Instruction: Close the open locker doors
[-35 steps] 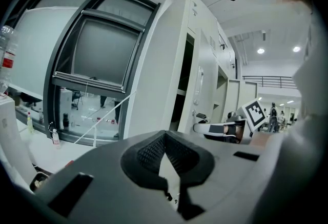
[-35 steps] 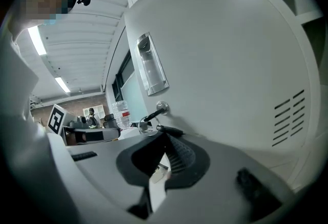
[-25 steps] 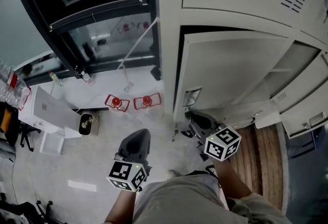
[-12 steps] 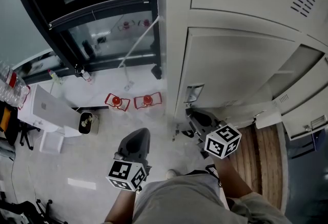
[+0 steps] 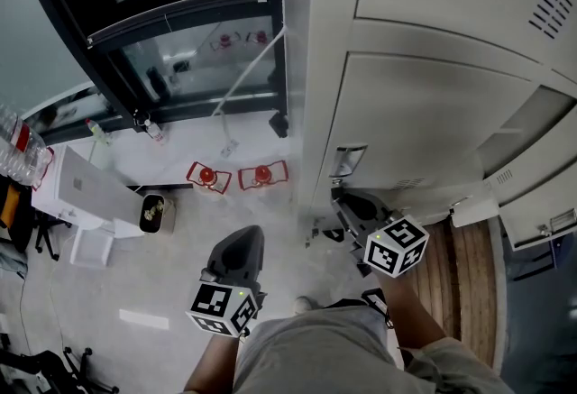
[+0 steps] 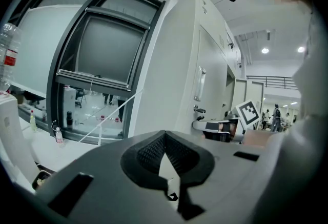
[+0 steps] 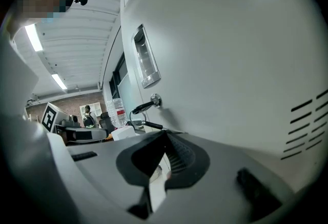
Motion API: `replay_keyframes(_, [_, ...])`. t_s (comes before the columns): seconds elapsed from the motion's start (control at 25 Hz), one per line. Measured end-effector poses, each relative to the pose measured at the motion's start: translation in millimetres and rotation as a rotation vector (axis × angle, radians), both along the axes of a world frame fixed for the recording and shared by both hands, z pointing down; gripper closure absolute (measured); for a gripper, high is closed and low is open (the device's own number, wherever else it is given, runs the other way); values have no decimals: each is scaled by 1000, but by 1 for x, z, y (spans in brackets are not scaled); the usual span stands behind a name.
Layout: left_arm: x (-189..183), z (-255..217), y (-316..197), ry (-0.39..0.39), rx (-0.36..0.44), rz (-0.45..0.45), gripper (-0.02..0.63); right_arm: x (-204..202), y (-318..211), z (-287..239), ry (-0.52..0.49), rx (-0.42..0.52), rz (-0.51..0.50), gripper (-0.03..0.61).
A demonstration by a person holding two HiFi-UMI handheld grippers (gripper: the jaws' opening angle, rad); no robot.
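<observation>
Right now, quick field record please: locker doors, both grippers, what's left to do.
near locker door: looks shut or nearly so
door latch: lever handle, below a recessed plate
right gripper: jaws together, empty, tip by the near locker door's lower edge; contact unclear
left gripper: jaws together, empty, held over the floor
right-hand locker door: swung open, compartment exposed
remaining: probably the right-hand locker door
</observation>
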State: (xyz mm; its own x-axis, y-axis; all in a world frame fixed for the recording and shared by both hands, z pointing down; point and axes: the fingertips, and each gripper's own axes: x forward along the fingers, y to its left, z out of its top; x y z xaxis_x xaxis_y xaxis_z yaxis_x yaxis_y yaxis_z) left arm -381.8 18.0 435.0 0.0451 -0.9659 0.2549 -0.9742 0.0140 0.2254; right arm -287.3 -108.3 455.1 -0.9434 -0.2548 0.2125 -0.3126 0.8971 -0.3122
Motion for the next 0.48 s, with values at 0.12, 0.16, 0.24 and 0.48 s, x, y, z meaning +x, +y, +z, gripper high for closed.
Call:
replay_keyframes(0.12, [-2,3,-1,4,-4,-1,598,-1,-1,-1,1,8,-9,554])
replay_keyframes(0.16, [-2,5,-1,6,-7,0,598,-1,-1,0,3,11,-11,554])
replay_keyframes(0.24, [-1,7,-1,9,-13,4,598,-1,0,0,6,11,-12,552])
replay_keyframes(0.48, [1,6,-4,10,-11,17,598,-1,0,0,12,4,-7,552])
